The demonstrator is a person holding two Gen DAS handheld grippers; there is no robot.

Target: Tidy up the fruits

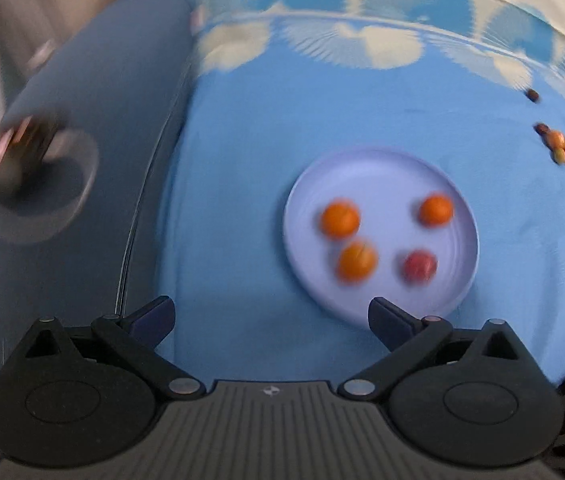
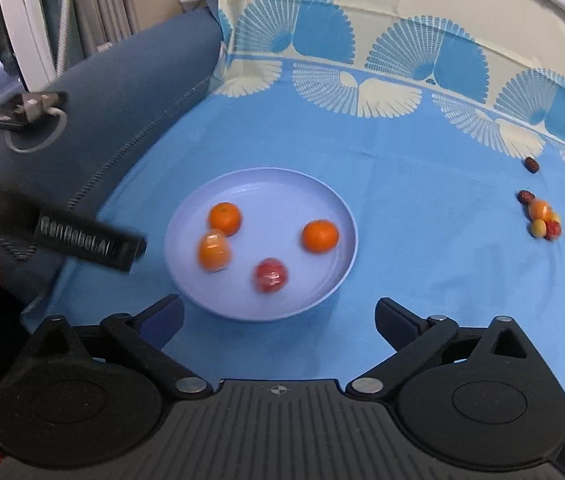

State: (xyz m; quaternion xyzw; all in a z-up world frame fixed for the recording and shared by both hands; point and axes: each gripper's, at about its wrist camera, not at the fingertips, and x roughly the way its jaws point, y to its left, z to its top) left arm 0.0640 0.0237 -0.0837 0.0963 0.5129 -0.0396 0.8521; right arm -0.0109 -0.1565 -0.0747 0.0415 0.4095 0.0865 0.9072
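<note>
Left tongs point(image 1: 270, 320) fill the bottom of the left wrist frame, jaws wide apart, nothing between them. Right tongs point(image 2: 280, 320) sit at the bottom of the right wrist frame, also spread apart and holding nothing.

Just beyond both, a pale lilac plate point(image 2: 322, 200) rests on the blue cloth point(image 2: 422, 220) covering the worktop; in the left view the plate point(image 1: 362, 168) is right of centre (blurred). On the plate: three oranges, one left point(image 2: 224, 219), one lower left that looks film-wrapped point(image 2: 213, 253), one right point(image 2: 320, 236), plus a red fruit point(image 2: 270, 275) nearest the tongs, also shiny-wrapped. None of them touch.

At the left edge of the right wrist frame the other tool's black finger point(image 2: 90, 242) pokes in, blurred, lettering unreadable.

Further out at the right edge, a small pile of mixed fruits point(image 2: 542, 216) lies on the cloth, orange, yellow and red pieces touching. A dark red date point(image 2: 525, 197) touches the pile's far side; another date point(image 2: 531, 165) lies apart beyond it.

Farthest, the cloth's fan-pattern border point(image 2: 362, 92) runs across the upper frame; grey-blue upholstery point(image 2: 130, 92) at upper left.
</note>
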